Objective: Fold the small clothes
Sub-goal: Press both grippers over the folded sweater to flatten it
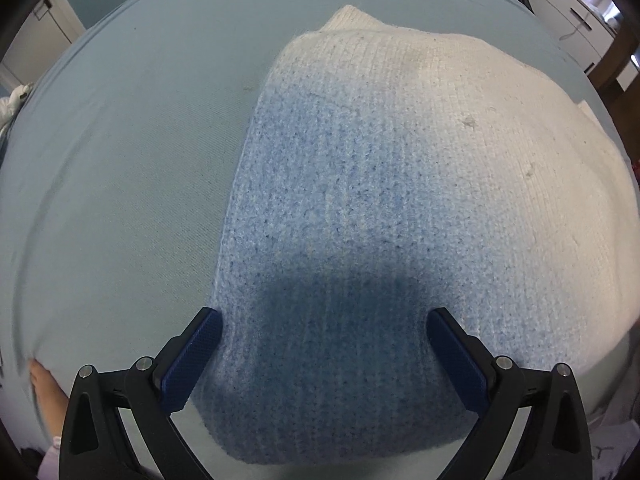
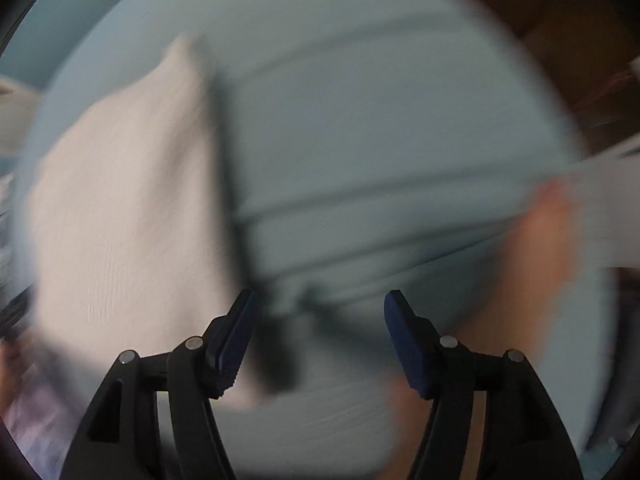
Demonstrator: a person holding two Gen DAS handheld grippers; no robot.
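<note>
Left wrist view looks straight down on a knitted sweater [image 1: 380, 200] lying folded on a pale blue sheet [image 1: 132, 168]. The knit is blue toward the gripper and fades to cream at its far end, with one long straight edge running down its left side. The left gripper [image 1: 322, 342] stands wide, its two blue pads apart: the left pad sits just at the sweater's left edge, the right pad over the blue knit, and the cloth spans the gap between them without being pinched. The gripper's shadow darkens the knit between the pads. At the lower left corner a bare foot [image 1: 46, 386] shows beside the sheet, and white cabinets [image 1: 576, 20] stand beyond the bed at the upper right. The right wrist view is badly smeared. The right gripper [image 2: 318, 322] hangs over bare sheet [image 2: 360, 140] with its pads partly spread and nothing between them. The cream end of the sweater [image 2: 128, 220] lies to its left, its near corner just beside the left pad; whether they touch cannot be told through the blur. A skin-coloured shape [image 2: 532, 248] sits at the right, too blurred to make out.
</note>
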